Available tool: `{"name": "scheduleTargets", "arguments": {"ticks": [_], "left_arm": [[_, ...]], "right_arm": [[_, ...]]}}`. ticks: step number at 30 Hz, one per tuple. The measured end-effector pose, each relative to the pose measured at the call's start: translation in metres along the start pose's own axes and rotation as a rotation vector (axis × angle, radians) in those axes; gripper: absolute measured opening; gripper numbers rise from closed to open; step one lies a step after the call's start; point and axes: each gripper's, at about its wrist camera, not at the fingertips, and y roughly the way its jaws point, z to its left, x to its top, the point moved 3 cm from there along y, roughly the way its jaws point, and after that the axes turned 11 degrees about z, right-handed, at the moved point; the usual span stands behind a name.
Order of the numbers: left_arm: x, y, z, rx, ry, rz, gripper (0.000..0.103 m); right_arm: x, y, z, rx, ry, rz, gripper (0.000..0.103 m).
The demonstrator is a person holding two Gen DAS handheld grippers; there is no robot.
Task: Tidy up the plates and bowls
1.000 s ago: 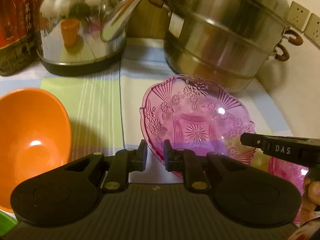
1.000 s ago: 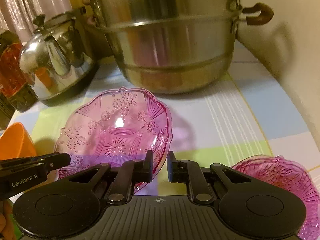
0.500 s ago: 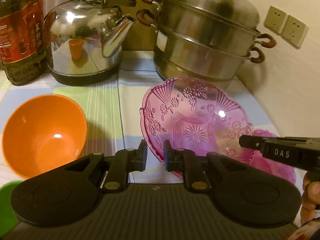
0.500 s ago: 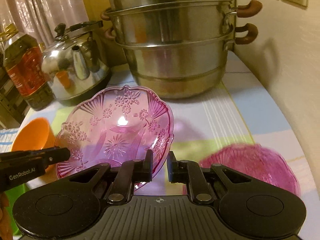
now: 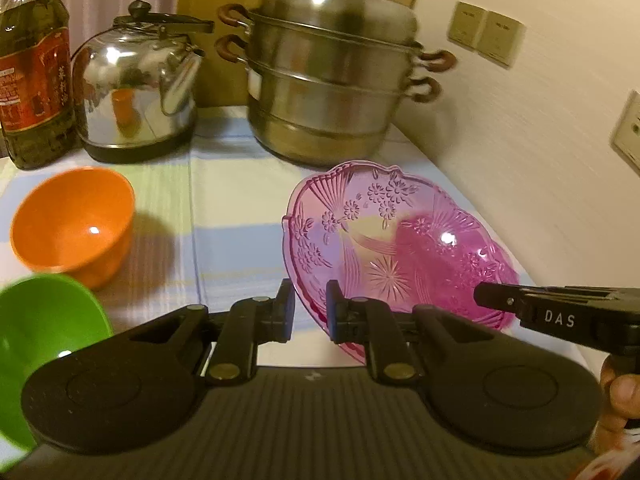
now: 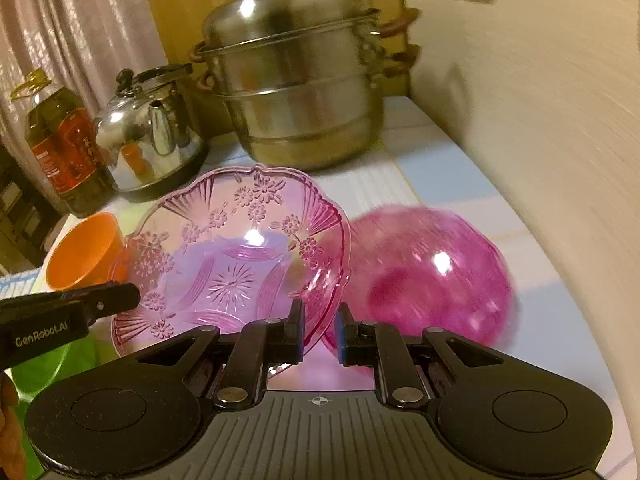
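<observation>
A pink glass plate with flower patterns (image 5: 384,240) is held up off the table by both grippers. My left gripper (image 5: 310,308) is shut on its left rim. My right gripper (image 6: 318,332) is shut on its right rim (image 6: 320,280). A second pink glass plate (image 6: 432,276) lies on the table to the right, partly under the held one. An orange bowl (image 5: 74,224) sits at the left, and a green bowl (image 5: 36,344) is nearer, at the left edge.
A tiered steel steamer pot (image 5: 332,84), a steel kettle (image 5: 136,88) and an oil bottle (image 5: 32,64) stand at the back. A wall (image 5: 540,140) runs close along the right side. The table has a checked cloth (image 5: 224,208).
Both grippers have lifted the pink plate up and back from the pot and kettle. The second pink plate and the green bowl have come into view.
</observation>
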Motion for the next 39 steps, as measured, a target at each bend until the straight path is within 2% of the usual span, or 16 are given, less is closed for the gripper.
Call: {"name": "scheduleTargets", "arguments": {"ticks": [9, 17, 31, 39], "left_arm": [[-0.039, -0.012, -0.037, -0.022, 0.07, 0.011, 0.014], [-0.06, -0.007, -0.052, -0.036, 0.095, 0.049, 0.014], [-0.056, -0.007, -0.06, -0.063, 0.111, 0.038, 0.014], [-0.028, 0.002, -0.083, -0.077, 0.148, 0.011, 0.014]], "right_arm": [[-0.054, -0.032, -0.024, -0.033, 0.046, -0.015, 0.015], [-0.081, -0.042, -0.035, -0.064, 0.064, -0.003, 0.015], [-0.086, -0.048, -0.043, -0.08, 0.085, -0.02, 0.015], [-0.072, -0.055, -0.06, -0.104, 0.132, -0.062, 0.015]]}}
